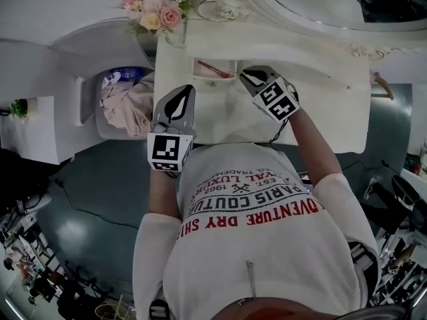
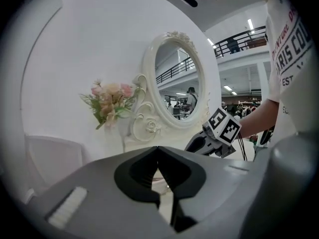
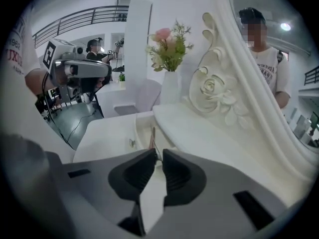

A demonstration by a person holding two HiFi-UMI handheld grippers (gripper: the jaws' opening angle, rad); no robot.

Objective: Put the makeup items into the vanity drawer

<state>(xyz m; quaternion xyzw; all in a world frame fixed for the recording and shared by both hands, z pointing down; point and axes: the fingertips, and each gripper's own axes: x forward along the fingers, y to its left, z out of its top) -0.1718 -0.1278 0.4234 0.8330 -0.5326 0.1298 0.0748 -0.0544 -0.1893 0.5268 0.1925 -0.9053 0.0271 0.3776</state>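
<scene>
The white vanity's small drawer (image 1: 197,72) stands pulled open, seen too in the right gripper view (image 3: 141,128). A thin red-brown makeup pencil (image 1: 213,69) lies slanted in it. My right gripper (image 1: 245,76) hovers at the drawer's right end, its jaws nearly together (image 3: 158,156) and pinching the pencil's (image 3: 152,136) near end. My left gripper (image 1: 184,93) hangs in front of the vanity edge, left of the drawer. Its jaws meet at the tips (image 2: 158,148) with nothing between them.
A vase of pink and cream flowers (image 1: 157,9) stands at the vanity's back left, beside the ornate oval mirror (image 2: 177,83). A white bin with pink cloth (image 1: 127,102) sits to the left. The bare tabletop (image 1: 320,92) spreads to the right.
</scene>
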